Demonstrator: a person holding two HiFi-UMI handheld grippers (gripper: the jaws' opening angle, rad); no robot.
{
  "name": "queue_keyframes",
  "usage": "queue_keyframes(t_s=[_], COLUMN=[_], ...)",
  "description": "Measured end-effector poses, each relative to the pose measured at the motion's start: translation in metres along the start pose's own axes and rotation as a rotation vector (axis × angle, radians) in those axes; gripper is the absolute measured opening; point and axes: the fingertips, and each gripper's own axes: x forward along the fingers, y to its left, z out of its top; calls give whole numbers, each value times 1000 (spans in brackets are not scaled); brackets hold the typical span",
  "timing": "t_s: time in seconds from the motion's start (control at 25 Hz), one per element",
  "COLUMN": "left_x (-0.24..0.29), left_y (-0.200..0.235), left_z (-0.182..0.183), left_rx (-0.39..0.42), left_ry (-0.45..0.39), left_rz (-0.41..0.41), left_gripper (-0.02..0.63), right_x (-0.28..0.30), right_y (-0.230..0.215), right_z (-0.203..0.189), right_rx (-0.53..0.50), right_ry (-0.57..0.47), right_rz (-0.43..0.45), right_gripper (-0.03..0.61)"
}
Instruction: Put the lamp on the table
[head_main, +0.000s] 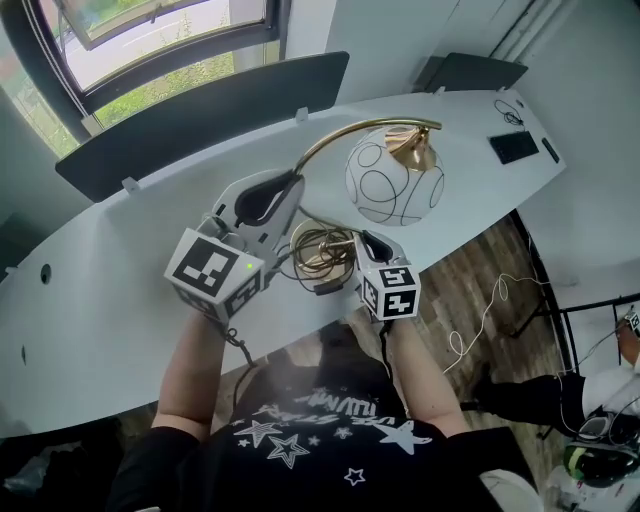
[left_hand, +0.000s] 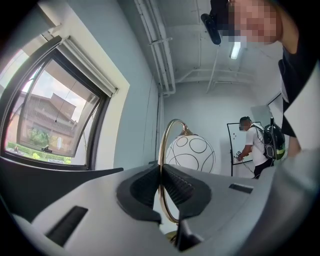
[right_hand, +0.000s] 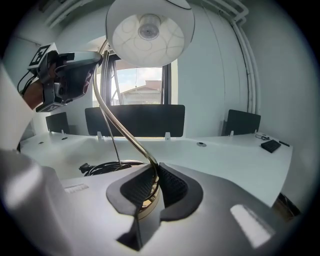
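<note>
Bare forearms (head_main: 195, 365) reach forward side by side from a black star-printed shirt (head_main: 320, 440), each ending in a hand-held gripper clamped on the lamp (head_main: 385, 165). It stands upright over the near edge of the white table (head_main: 110, 300). Its round brass base (head_main: 320, 250) sits between the two grippers, though I cannot tell whether it rests on the top or hangs just above it. A thin brass stem (left_hand: 160, 150) rises from the base and arches over toward the right of the head view. The white globe shade (head_main: 393, 180) hangs from its end, open side down. Held about level, the left gripper (head_main: 285, 188) has its ribbed pads pressed together on the stem partway up. Tilted downward, the right gripper (head_main: 368, 243) pinches the stem's foot just above the base. A black cord (right_hand: 100, 167) lies coiled on the table beside the base.
</note>
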Motion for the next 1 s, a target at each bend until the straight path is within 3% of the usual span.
queue_keyframes(t_s=[0.56,0.76,1.0], left_x=[49,83,102], left_y=[37,76,96], left_z=[7,14,-1], left_rx=[42,48,73], left_ry=[-1,34,60], left_rz=[229,276,350], left_gripper=[32,32,32], right_x=[77,122,164], right_y=[-41,-58,-69], right_z=[51,80,81], right_rx=[-97,-99,-122], right_ry=[-38,-24,-17], right_rz=[206,255,320], right_gripper=[38,38,40])
